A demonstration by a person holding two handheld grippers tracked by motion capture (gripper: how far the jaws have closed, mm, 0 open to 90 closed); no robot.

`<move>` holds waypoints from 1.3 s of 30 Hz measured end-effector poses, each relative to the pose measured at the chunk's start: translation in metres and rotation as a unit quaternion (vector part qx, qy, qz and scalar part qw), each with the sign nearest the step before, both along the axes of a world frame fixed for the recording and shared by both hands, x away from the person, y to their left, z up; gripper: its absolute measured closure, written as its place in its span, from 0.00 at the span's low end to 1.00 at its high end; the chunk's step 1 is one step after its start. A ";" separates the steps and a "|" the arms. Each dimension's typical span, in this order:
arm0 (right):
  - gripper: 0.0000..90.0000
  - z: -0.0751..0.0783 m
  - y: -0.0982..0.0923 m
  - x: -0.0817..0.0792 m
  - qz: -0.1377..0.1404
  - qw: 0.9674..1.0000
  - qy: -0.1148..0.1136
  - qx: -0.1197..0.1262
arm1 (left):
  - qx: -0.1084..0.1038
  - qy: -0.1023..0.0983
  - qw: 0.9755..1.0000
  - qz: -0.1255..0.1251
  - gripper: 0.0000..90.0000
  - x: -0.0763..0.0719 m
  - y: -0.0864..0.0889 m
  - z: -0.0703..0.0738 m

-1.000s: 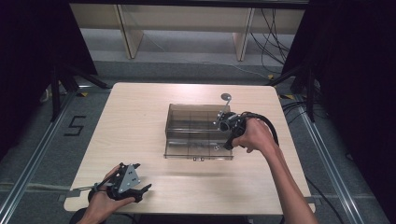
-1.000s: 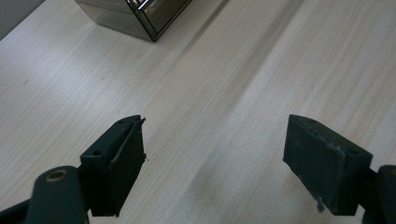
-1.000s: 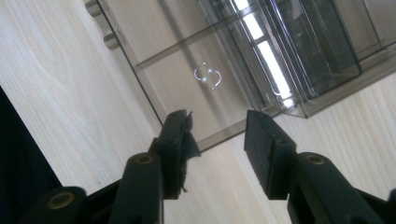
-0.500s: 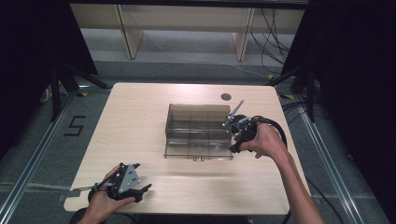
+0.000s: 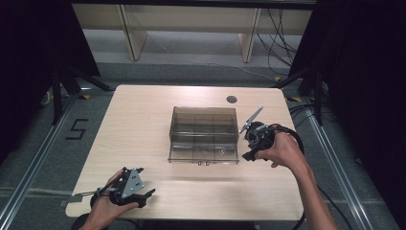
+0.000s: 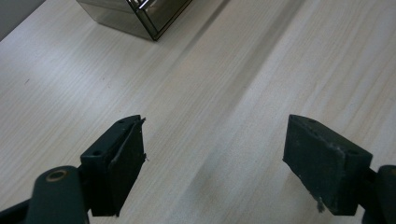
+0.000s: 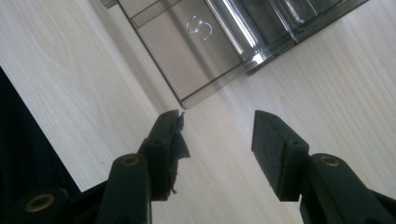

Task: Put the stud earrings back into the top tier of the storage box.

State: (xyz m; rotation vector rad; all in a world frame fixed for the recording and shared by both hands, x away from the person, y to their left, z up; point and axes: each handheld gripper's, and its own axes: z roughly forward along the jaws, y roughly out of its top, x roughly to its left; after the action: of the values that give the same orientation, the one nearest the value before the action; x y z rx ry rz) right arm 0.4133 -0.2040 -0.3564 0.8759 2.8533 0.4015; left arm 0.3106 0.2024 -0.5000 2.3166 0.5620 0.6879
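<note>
Clear plastic organizer box (image 5: 204, 135) on tabletop (image 5: 143, 115): light, rigid, slick; best gripped at wall edge. Right gripper (image 7: 217, 135) fingers just opening, empty; left gripper (image 6: 215, 158) fingers apart.

The clear smoky plastic compartment box (image 5: 204, 134) sits on the pale wooden table (image 5: 143, 120), just left of the right gripper (image 5: 253, 143), far beyond the left gripper (image 5: 131, 190).

So the box (image 5: 204, 134) is a smoky see-through plastic organizer with its lid closed, sitting flat around the middle of the table (image 5: 143, 120). Dividers show through the top, and two little latches sit on the front edge.
</note>
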 end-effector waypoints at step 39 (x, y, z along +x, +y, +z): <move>0.41 -0.046 -0.042 -0.030 -0.054 0.997 -0.007 0.060 | 0.002 -0.002 1.000 0.002 0.22 0.000 -0.001 0.000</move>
State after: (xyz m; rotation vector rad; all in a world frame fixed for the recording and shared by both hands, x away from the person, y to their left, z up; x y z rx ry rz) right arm 0.3829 -0.2459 -0.4021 1.0390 2.7771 0.5679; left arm 0.3104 0.2016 -0.5003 2.3173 0.5643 0.6960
